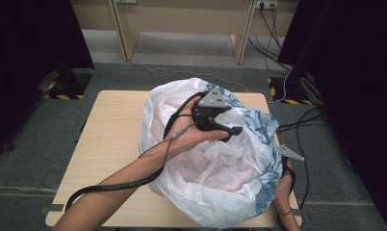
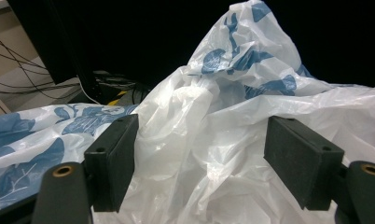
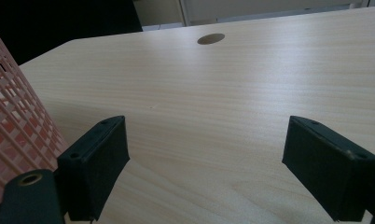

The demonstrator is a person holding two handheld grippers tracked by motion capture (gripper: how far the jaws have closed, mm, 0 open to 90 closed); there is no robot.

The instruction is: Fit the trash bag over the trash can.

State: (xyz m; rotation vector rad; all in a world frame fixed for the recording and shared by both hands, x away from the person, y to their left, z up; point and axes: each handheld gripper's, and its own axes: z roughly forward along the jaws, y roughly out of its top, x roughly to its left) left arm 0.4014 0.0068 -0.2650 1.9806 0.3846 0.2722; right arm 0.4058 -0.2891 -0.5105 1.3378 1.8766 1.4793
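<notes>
The left forearm enters the high view from seven o'clock and reaches toward one o'clock; its hand (image 1: 194, 132) carries the left gripper (image 1: 230, 126), jaws spread wide. The right gripper (image 3: 204, 158) sits low at four o'clock, jaws likewise wide apart, holding nothing.

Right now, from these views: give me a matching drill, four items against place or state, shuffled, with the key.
Items:
1. bag
2. left gripper
3. right gripper
4. basket

States:
A. pink mesh, beside a jaw at the left edge of the right gripper view
B. open above bare wood
C. white with blue print, crumpled on the table
D. open over the plastic

Pairs: 1-C, 2-D, 3-B, 4-A
</notes>
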